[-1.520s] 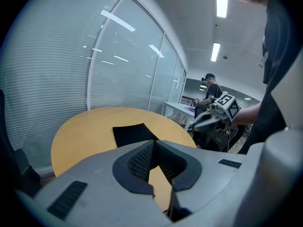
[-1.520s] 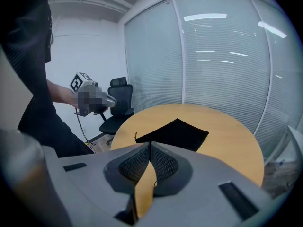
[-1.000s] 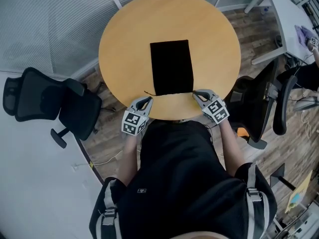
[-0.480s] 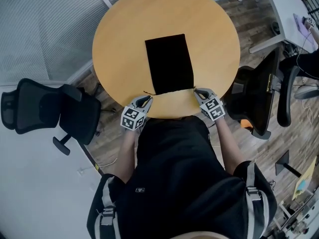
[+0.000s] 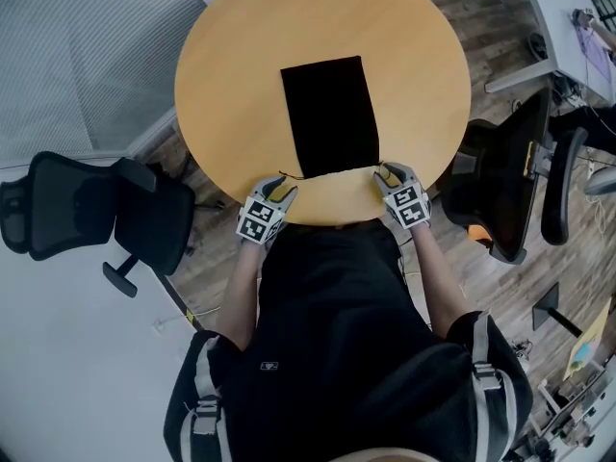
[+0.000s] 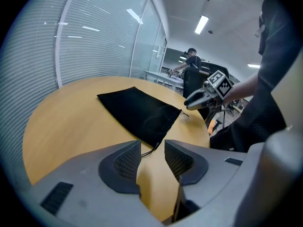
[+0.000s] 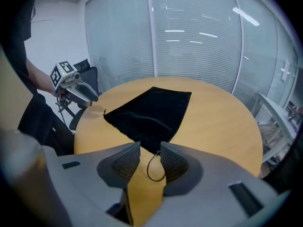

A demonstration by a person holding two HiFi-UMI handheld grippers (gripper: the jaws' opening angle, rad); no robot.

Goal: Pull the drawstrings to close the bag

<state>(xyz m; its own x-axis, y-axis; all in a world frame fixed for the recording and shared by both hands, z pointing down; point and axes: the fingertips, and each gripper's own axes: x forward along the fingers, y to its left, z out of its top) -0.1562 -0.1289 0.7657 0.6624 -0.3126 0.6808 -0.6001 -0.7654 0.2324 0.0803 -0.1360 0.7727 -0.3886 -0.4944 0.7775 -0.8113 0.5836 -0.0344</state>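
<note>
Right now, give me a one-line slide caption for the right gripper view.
Right tongs, just opened, straddle the drawstring loop at the black bag's near corner on the round table.

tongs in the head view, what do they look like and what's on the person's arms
Both the left tongs and right tongs are grey moulded shells with dark cross-hatched pads, each topped by a cube of black-and-white square markers. The person wears a black short-sleeved top.

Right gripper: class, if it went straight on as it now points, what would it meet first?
Probably the drawstring loop, lying on the table between the jaws of the right gripper, which have just been opening; then the black bag.
</note>
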